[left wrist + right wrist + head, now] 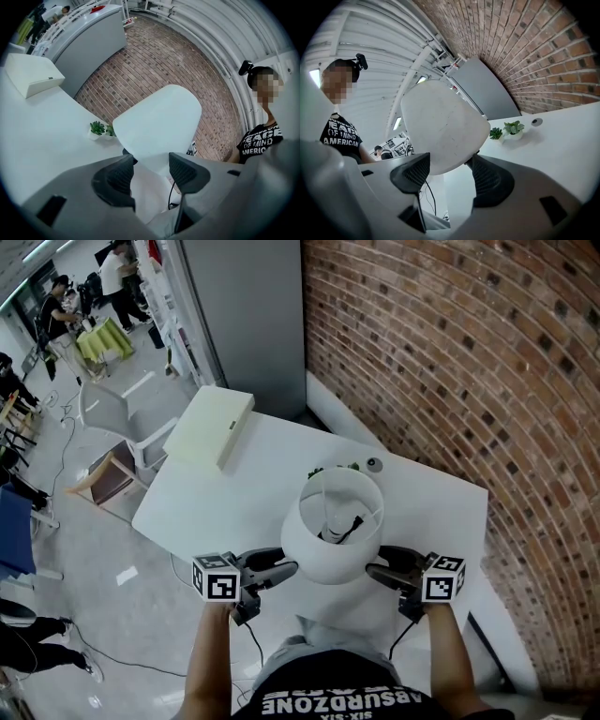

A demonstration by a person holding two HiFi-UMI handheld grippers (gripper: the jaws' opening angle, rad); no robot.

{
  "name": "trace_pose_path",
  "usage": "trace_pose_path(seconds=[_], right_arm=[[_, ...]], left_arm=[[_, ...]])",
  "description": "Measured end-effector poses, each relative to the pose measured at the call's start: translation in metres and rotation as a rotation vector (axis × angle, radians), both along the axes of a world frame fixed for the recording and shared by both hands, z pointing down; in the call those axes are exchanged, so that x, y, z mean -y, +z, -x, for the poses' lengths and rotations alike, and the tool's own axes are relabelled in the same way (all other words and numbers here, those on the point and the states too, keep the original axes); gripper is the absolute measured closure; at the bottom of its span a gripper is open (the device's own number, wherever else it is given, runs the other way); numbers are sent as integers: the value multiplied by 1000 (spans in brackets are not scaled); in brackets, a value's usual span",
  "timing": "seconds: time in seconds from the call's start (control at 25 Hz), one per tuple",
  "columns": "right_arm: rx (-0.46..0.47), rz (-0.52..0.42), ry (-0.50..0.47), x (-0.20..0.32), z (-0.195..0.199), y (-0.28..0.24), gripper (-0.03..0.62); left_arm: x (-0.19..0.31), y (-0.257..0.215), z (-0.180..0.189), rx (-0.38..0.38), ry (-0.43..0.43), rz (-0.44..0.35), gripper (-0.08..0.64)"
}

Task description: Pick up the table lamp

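Lamp flanked by two tools

White table lamp with a drum-shaped shade (333, 526) is at the near end of the white surface (216, 507) (a dark cord shows inside the shade). The left tool (281, 570) is just beside the shade's left side and the right tool (380, 571) just beside its right. Both tools stand wide, with the shade's lower edge at their tips and no pad clearly pressing.

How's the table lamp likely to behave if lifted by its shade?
Probably light but top-heavy: the table lamp carries a wide shade over a hidden base, so it may tip, and it stands near the table edge. The shade looks thin; squeezing likely flexes or dents it.
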State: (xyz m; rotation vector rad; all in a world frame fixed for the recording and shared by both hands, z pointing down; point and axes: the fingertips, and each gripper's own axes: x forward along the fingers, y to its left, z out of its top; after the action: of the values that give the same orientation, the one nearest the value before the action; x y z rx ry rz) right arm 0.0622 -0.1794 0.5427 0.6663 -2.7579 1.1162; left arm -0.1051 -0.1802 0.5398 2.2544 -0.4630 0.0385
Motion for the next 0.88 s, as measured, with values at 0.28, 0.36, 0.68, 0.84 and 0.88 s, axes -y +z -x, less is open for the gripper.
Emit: trace_pose_path(seconds=[0.28,0.36,0.68,0.84,0.88], right_arm=[[-8,-44,-4,3,2,-10,317],[-8,-53,-5,5,2,-14,318],[-11,-81,-7,7,1,-22,319],[-19,-94,-12,9,0,-26,319],[-19,-96,-14,9,0,-27,319]], left_arm=[[2,-8,2,1,-3,-39,322],[4,-11,2,0,-5,-47,322],[7,-23,2,1,-9,-80,324],[9,-28,0,10,-10,-98,324],[9,-29,0,12,-11,-102,324]])
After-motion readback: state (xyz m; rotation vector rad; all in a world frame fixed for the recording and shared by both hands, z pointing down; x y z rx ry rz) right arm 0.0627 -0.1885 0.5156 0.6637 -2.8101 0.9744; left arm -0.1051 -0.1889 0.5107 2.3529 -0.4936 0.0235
